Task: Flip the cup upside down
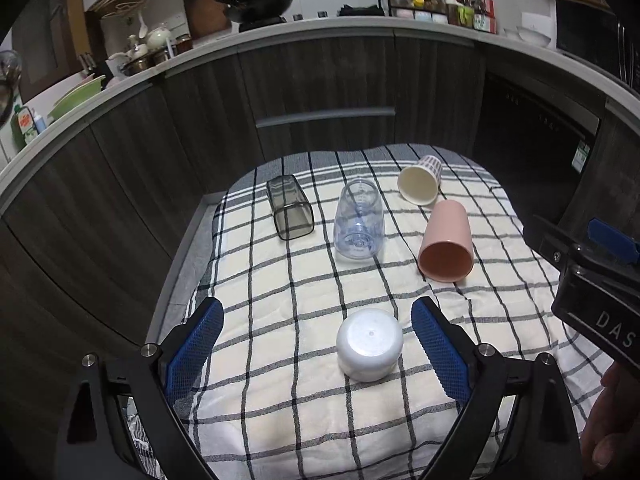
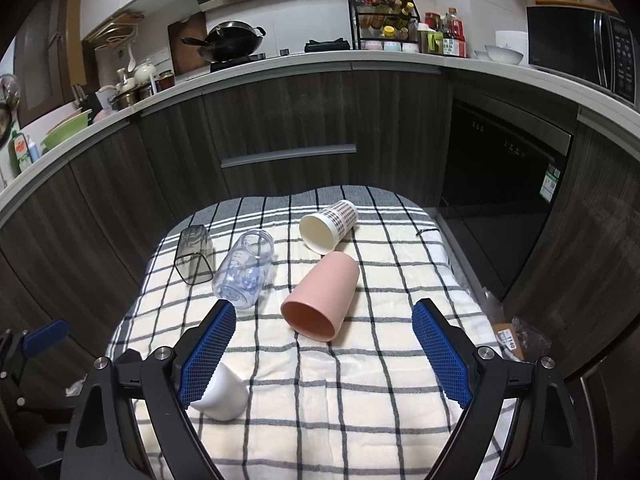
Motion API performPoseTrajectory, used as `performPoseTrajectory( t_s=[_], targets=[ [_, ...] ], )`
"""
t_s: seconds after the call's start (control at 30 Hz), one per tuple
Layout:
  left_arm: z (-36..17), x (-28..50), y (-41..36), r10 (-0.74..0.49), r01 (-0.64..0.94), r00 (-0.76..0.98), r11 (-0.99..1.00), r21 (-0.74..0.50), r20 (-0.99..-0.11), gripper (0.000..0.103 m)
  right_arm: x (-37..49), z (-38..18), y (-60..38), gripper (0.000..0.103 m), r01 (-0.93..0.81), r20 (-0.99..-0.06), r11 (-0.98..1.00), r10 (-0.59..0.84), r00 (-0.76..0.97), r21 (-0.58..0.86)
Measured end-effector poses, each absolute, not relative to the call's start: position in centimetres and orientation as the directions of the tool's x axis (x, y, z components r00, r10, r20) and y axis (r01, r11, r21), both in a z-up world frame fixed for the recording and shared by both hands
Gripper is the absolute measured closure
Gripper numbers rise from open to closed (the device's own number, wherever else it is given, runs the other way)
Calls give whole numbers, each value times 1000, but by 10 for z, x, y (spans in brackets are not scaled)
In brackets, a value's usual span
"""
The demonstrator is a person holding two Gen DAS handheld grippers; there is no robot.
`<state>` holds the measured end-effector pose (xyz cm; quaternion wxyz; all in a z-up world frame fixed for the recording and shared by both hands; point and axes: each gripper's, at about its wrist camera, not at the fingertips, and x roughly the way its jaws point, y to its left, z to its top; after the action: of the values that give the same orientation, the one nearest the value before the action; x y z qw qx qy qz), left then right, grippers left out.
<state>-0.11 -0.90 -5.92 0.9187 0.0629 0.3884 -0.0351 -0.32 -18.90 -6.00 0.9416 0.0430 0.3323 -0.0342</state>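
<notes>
A white cup (image 1: 369,344) stands upside down on the checked cloth (image 1: 288,296), between the open fingers of my left gripper (image 1: 318,320), which does not touch it. It also shows in the right wrist view (image 2: 222,394), partly behind my right gripper's left finger. A pink cup (image 1: 446,242) (image 2: 320,294) lies on its side, mouth toward me. My right gripper (image 2: 324,326) is open and empty, just in front of the pink cup's mouth.
A clear cup (image 1: 358,220) (image 2: 244,270), a smoky square cup (image 1: 290,208) (image 2: 193,256) and a patterned paper cup (image 1: 420,180) (image 2: 328,226) lie on their sides farther back. Dark kitchen cabinets (image 1: 320,92) stand behind the table. The table's edges drop off left and right.
</notes>
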Motion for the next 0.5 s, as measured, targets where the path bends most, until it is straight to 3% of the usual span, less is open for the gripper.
performPoseTrajectory(
  t_s=[0.5],
  targets=[
    [-50, -27, 3, -32, 71, 780, 997, 37, -625, 0, -19, -60, -184, 9, 69, -582, 997, -32, 812, 41]
  ],
)
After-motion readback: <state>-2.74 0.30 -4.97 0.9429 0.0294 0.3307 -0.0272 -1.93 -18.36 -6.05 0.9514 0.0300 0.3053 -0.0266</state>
